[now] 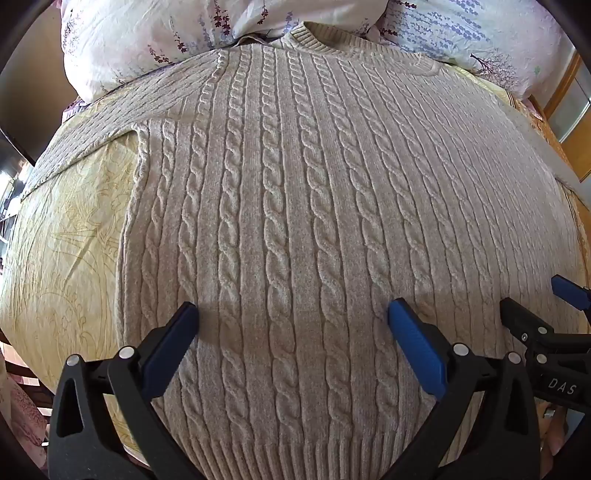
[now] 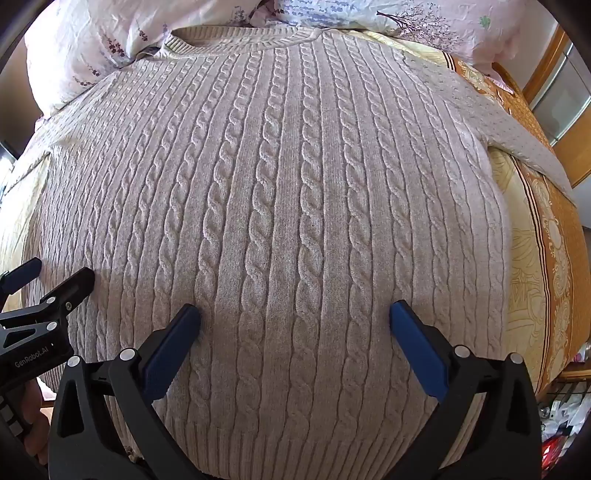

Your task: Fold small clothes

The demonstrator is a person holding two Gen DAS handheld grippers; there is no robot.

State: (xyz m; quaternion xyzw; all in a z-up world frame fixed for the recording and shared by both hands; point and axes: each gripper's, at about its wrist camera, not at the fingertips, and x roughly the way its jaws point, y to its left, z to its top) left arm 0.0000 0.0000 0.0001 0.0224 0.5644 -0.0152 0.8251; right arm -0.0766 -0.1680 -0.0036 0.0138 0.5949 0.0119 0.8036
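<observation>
Sweater [image 1: 295, 221] below "DAS", "GenRobot.AI" tongs [image 2: 48, 291]

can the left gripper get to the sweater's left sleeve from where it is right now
Probably yes. The left gripper hangs open over the sweater near its hem, and the left sleeve lies flat and uncovered on the yellow bedspread, nothing between.

Both wrist views close above sweater [image 1: 295, 221]

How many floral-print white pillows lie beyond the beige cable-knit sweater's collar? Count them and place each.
2. One floral white pillow lies beyond the collar on the left, the other floral pillow on the right, above the beige cable-knit sweater. More may be hidden outside the frame.
</observation>
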